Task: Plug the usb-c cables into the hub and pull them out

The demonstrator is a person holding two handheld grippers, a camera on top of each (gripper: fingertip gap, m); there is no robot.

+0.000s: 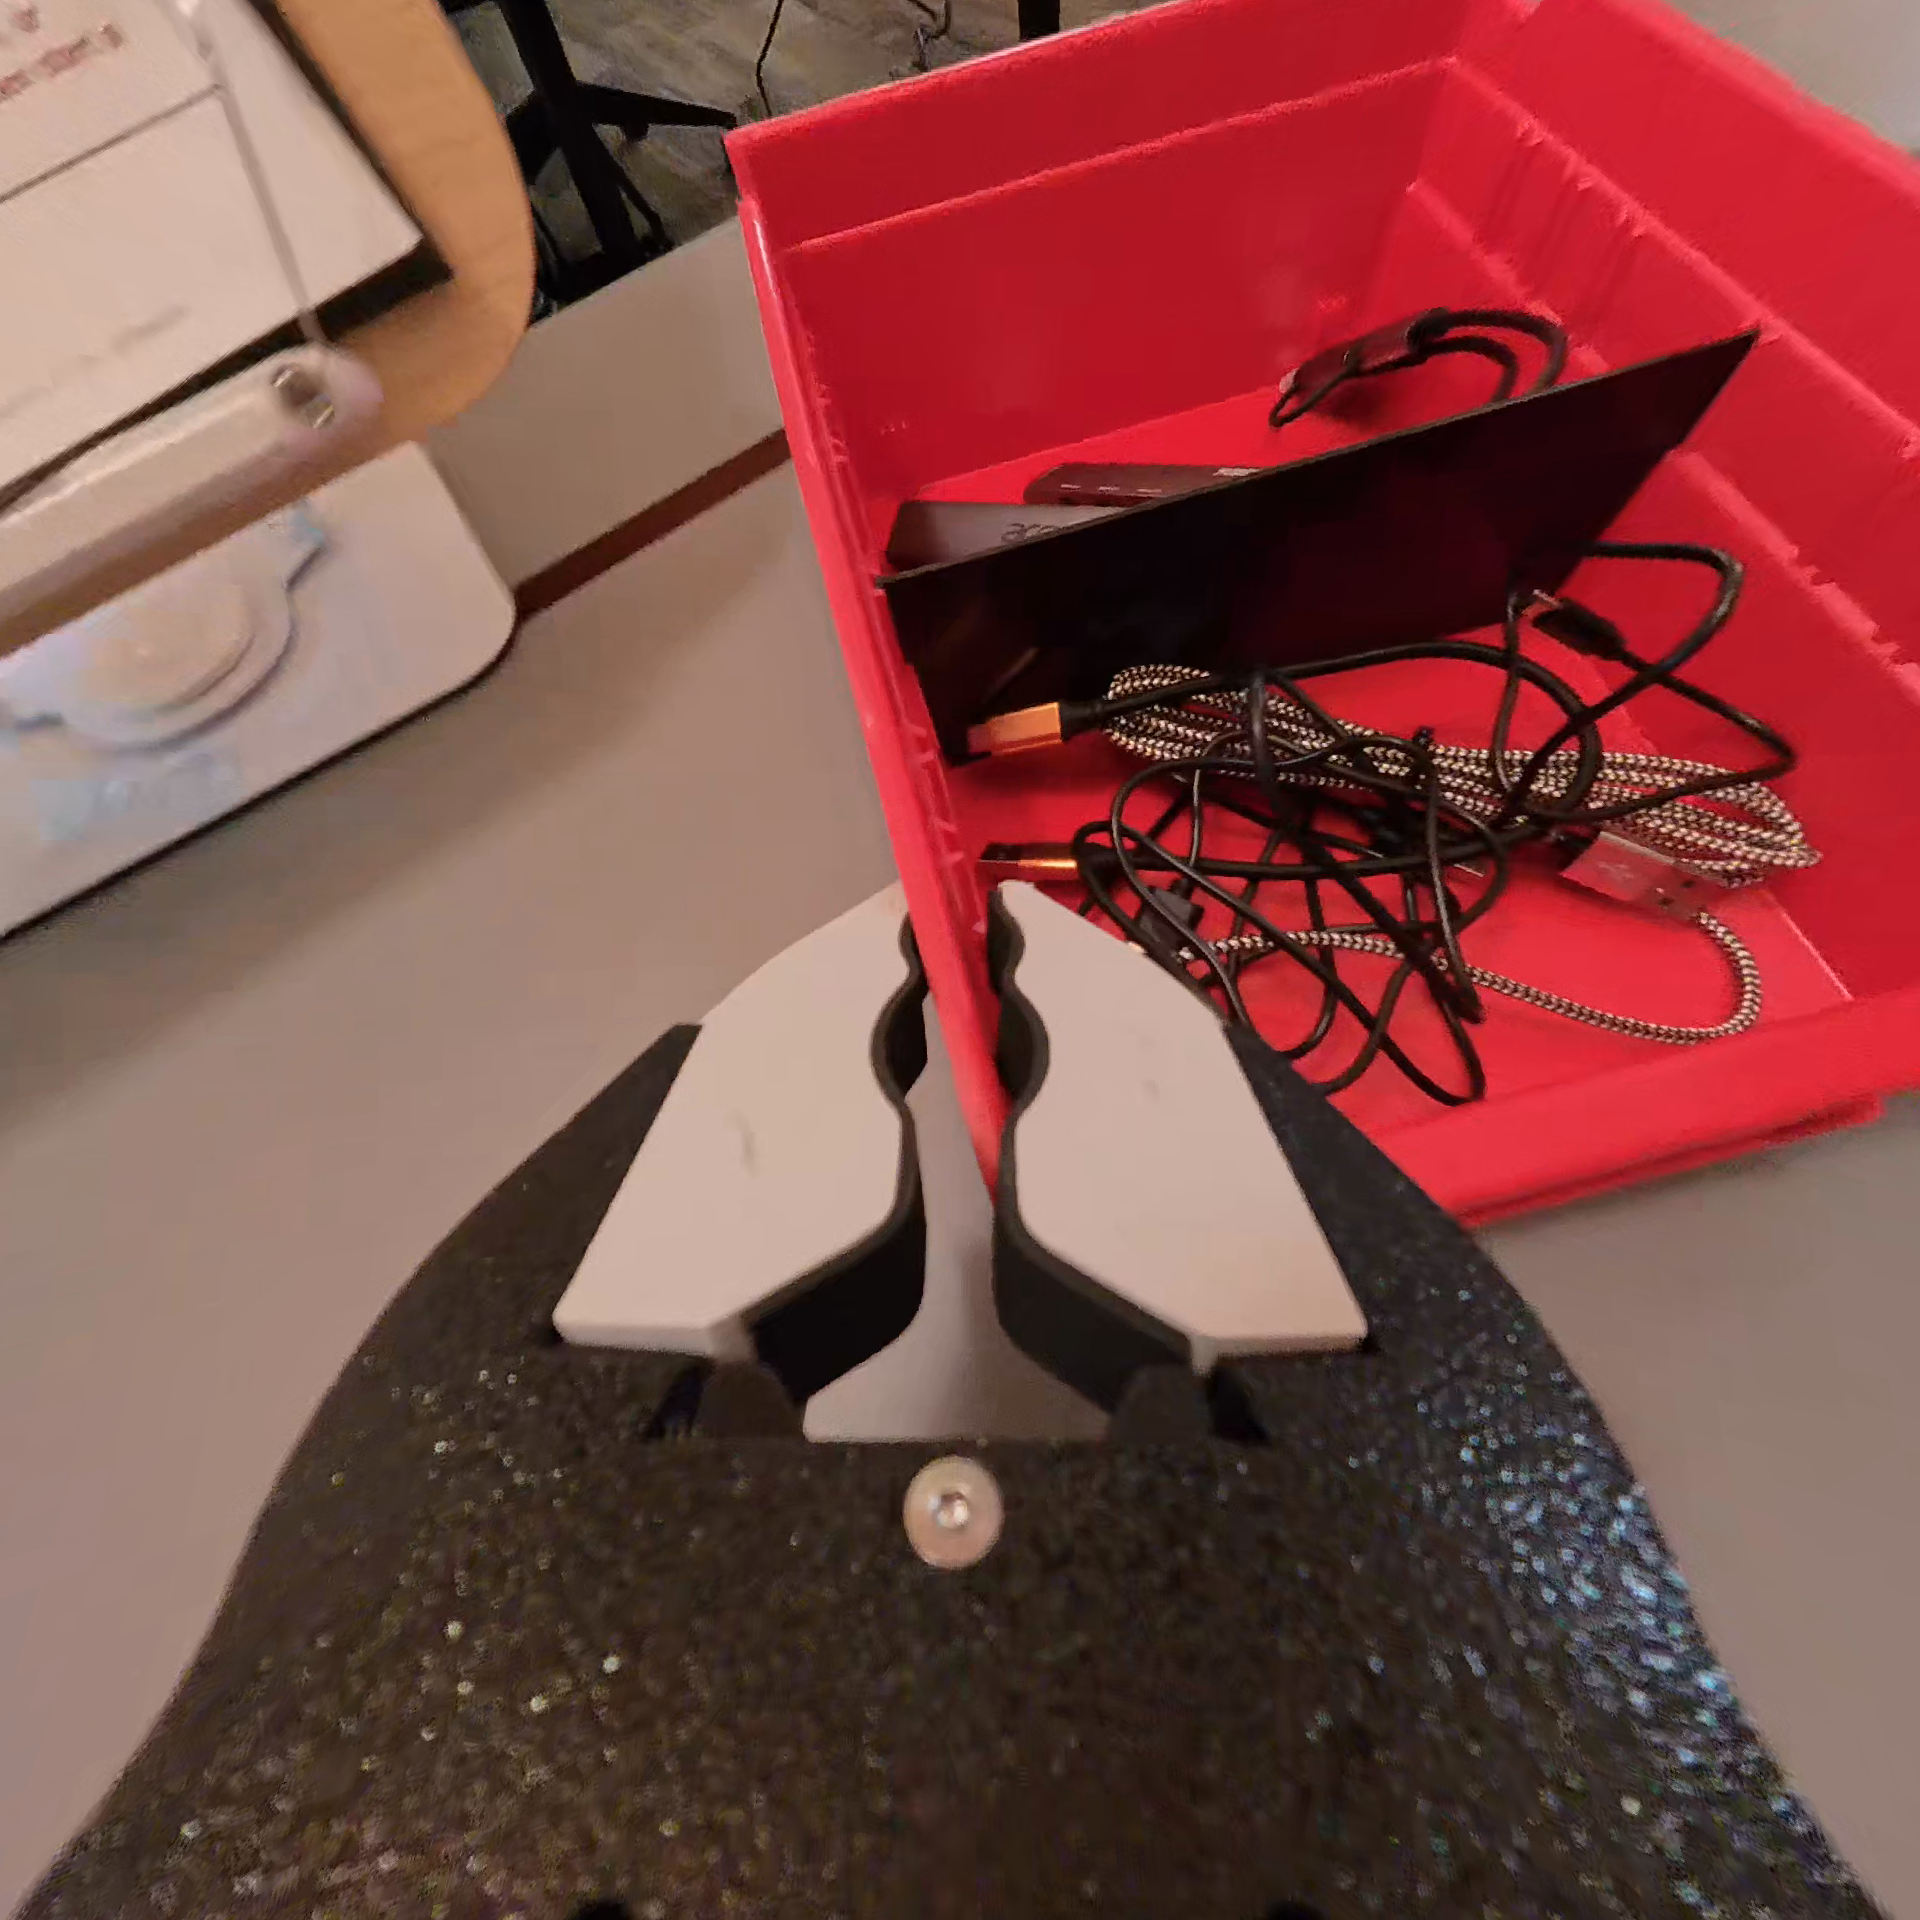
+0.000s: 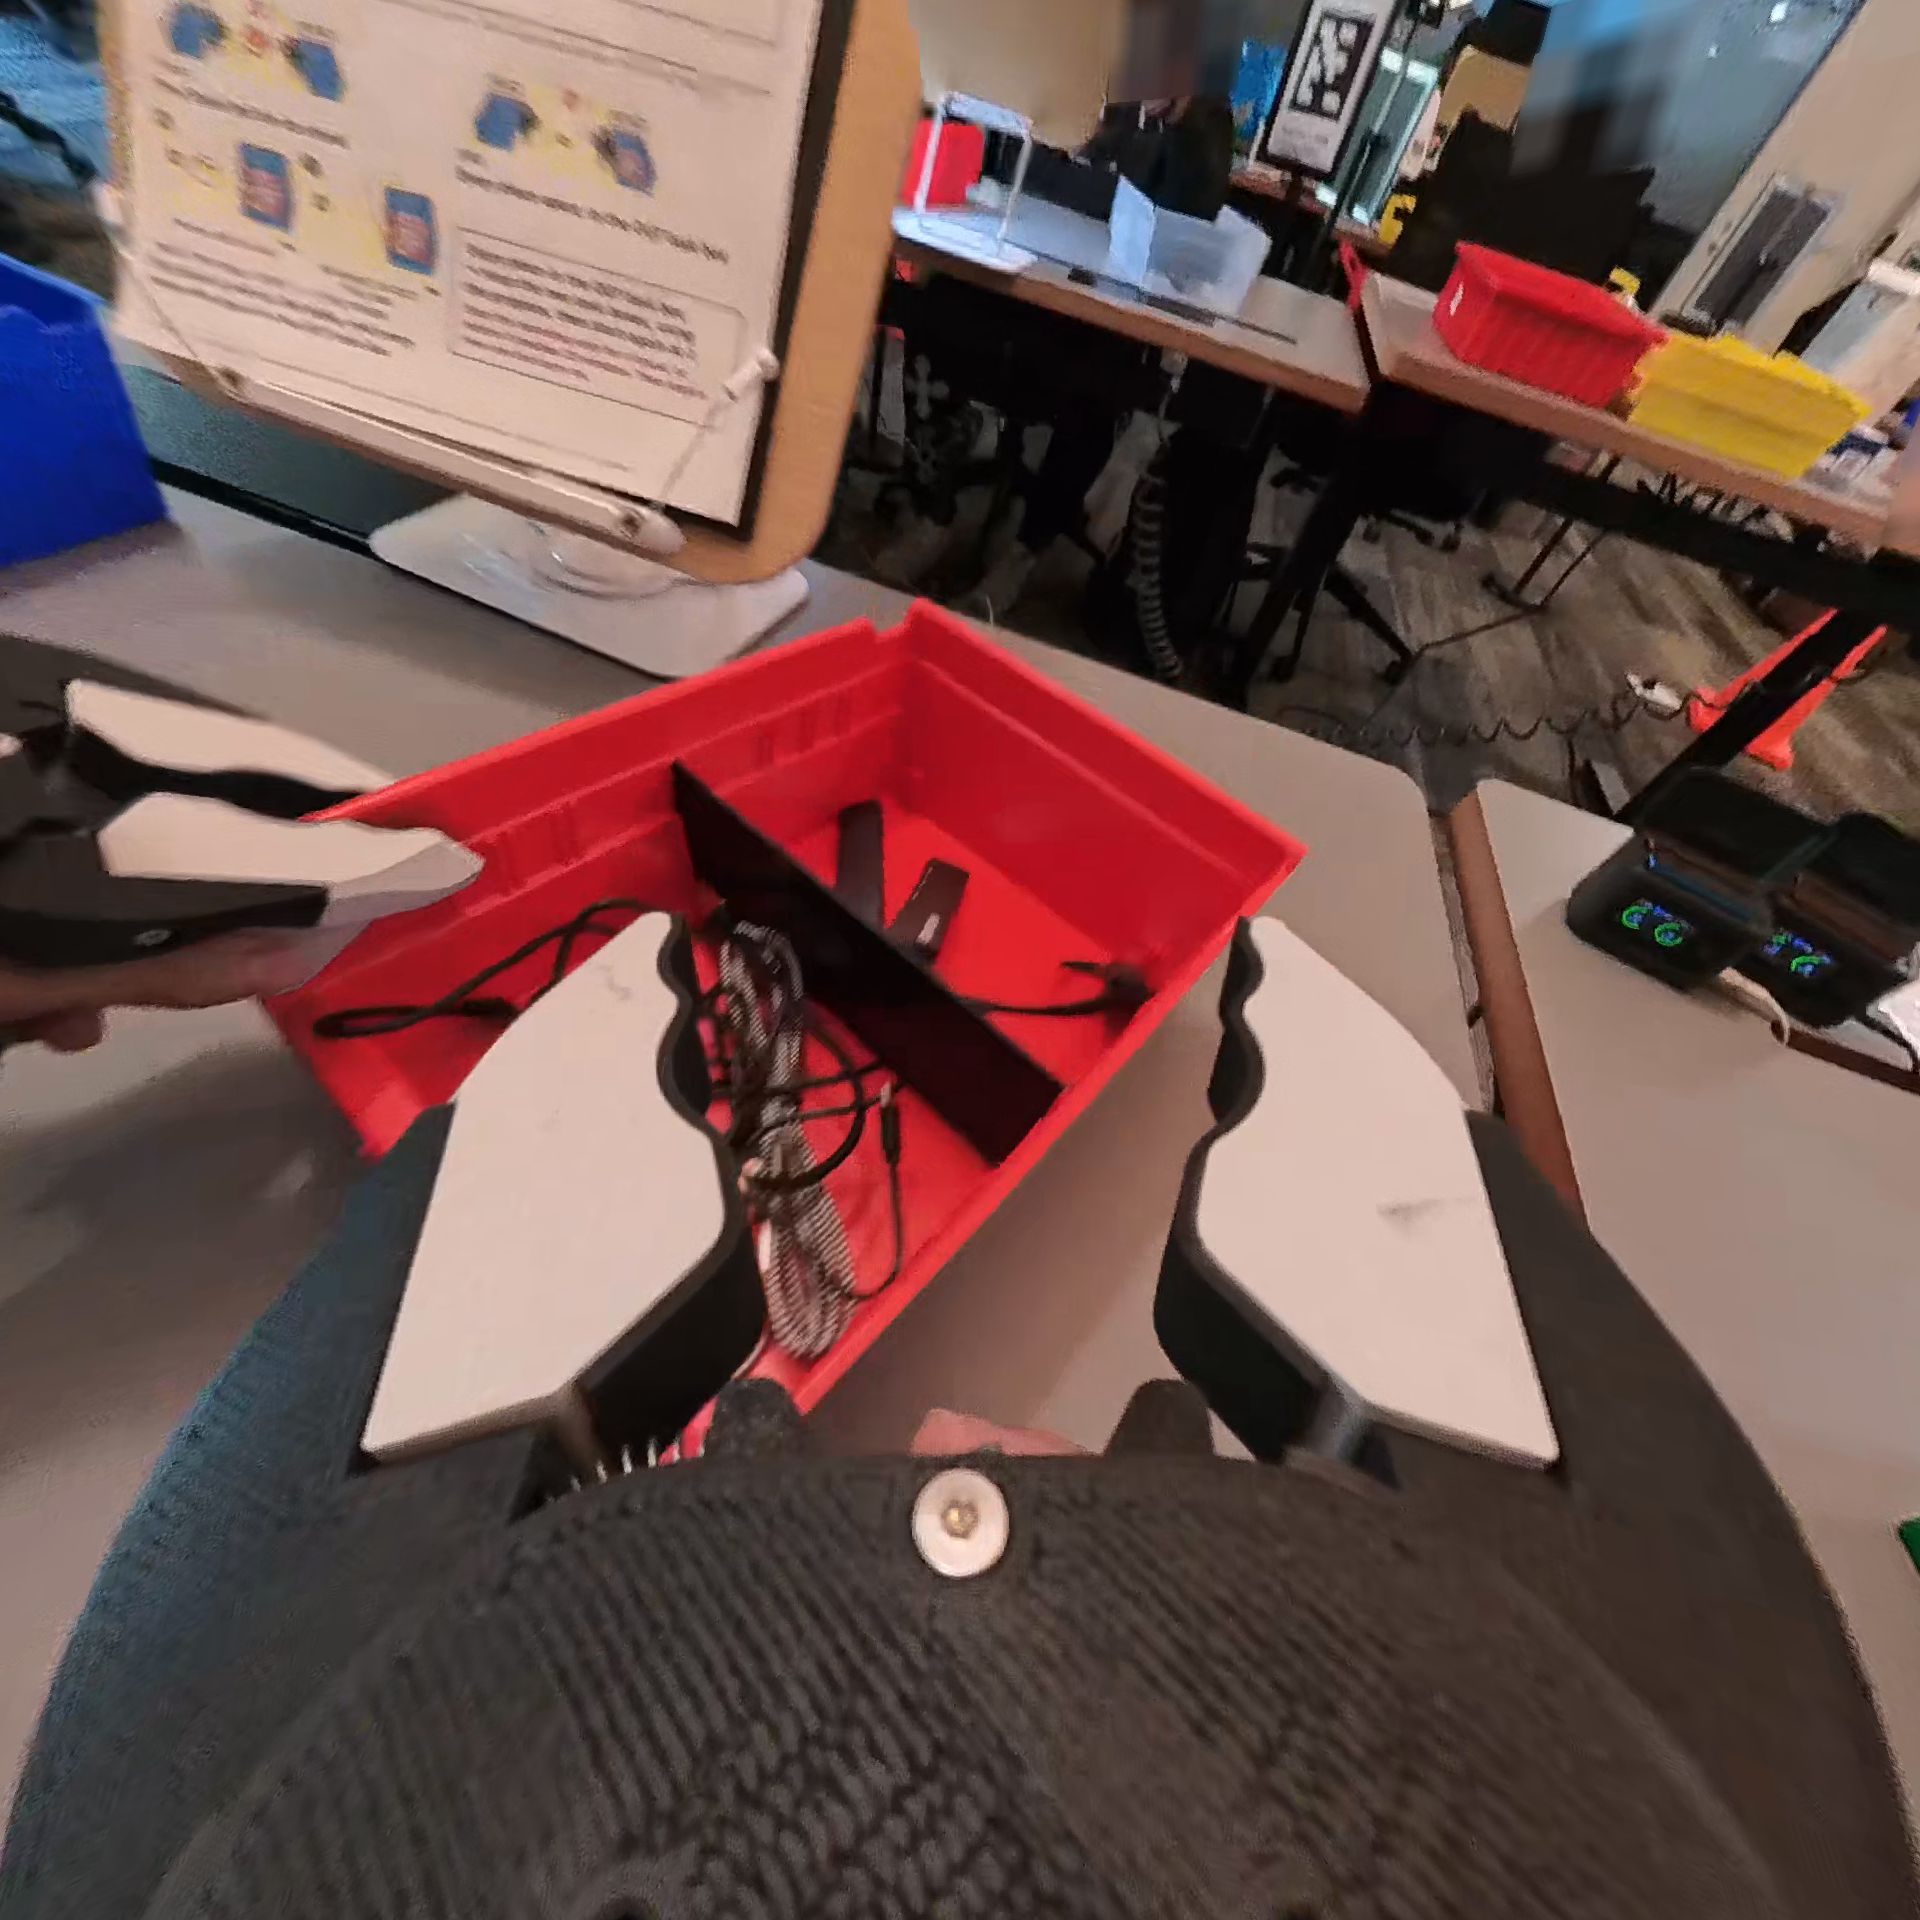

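Observation:
A red bin (image 1: 1039,260) with a black divider (image 1: 1299,540) stands on a grey table. Its near compartment holds a tangle of black and braided USB cables (image 1: 1403,810). Two dark hubs (image 1: 1039,520) and a small coiled black cable (image 1: 1423,353) lie behind the divider. My left gripper (image 1: 951,909) is at the bin's left wall, its jaws closed to a narrow slit and holding nothing. It also shows in the right wrist view (image 2: 426,831). My right gripper (image 2: 954,935) is wide open and empty above the bin (image 2: 1091,748), over the cables (image 2: 800,1143) and hubs (image 2: 930,899).
A document stand on a white base (image 2: 582,582) stands just behind the bin. A blue bin (image 2: 62,416) is at the far left. Battery chargers with green lights (image 2: 1714,914) sit on the neighbouring table to the right. The table edge runs close behind the bin.

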